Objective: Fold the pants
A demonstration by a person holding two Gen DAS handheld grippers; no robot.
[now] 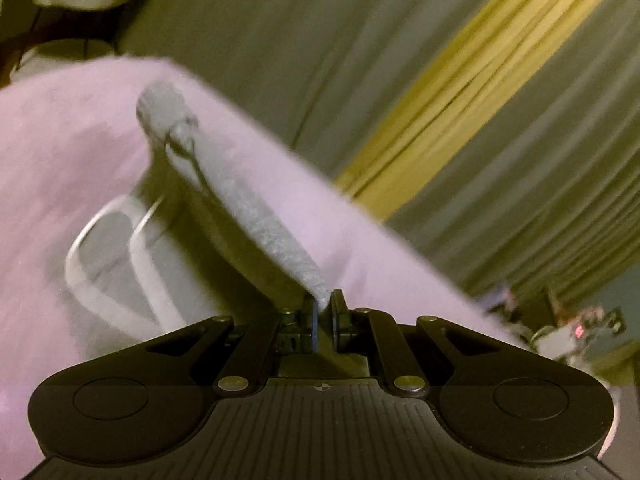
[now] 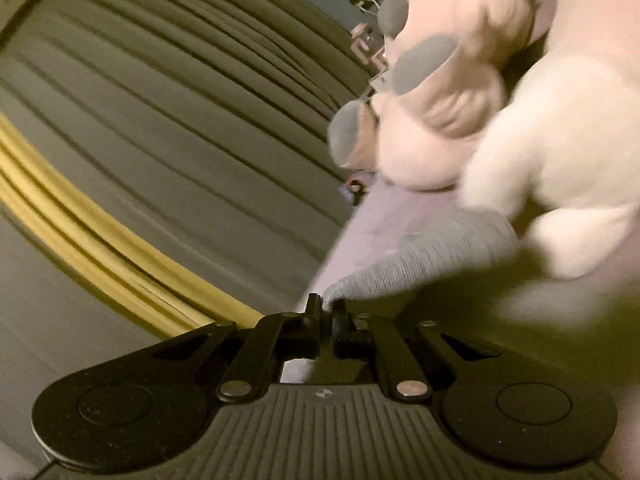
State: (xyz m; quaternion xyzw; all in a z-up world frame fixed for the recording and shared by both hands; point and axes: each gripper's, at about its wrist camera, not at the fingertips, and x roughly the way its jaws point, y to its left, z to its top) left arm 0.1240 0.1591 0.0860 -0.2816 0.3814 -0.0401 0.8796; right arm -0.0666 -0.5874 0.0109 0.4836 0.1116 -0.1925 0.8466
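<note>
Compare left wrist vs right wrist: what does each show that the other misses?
Left wrist only: a dark drawstring hanging off the grey waistband, a white curved frame below the lifted cloth, and the left gripper, jaws closed on the waistband edge.

Right wrist only: a white plush toy with grey patches, close behind the cloth, and the right gripper, jaws pinching grey ribbed waistband.

Both: the pink pants held up off any surface, and a grey pleated curtain with a yellow stripe behind. Both views are motion-blurred.
</note>
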